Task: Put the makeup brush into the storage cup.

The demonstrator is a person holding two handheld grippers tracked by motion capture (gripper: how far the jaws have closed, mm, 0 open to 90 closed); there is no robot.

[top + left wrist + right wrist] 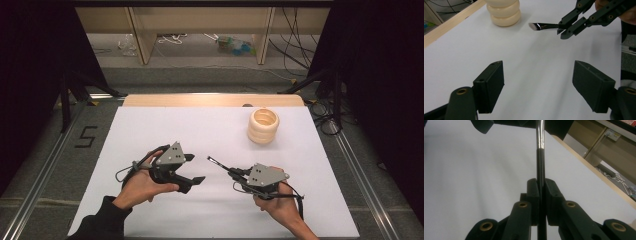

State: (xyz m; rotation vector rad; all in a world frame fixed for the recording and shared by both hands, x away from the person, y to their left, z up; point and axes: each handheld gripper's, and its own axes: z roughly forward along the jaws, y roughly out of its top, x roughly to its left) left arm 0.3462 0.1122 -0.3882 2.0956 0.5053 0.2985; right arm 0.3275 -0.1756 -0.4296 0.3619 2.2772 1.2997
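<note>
one brush, one ringed holder, two grippers

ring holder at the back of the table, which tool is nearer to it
Right. The right tool, shut on a small brush, sits in front of the cream ring holder, slightly to its left. The open left tool is farther left across the white table.

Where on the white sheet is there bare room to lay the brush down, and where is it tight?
The white sheet lies bare left of the ringed cream holder, and along the near edge between the two forearms. It is tight mid-sheet, where the open left tongs face the brush clamped in the right tongs, and around the holder at far right.
</note>
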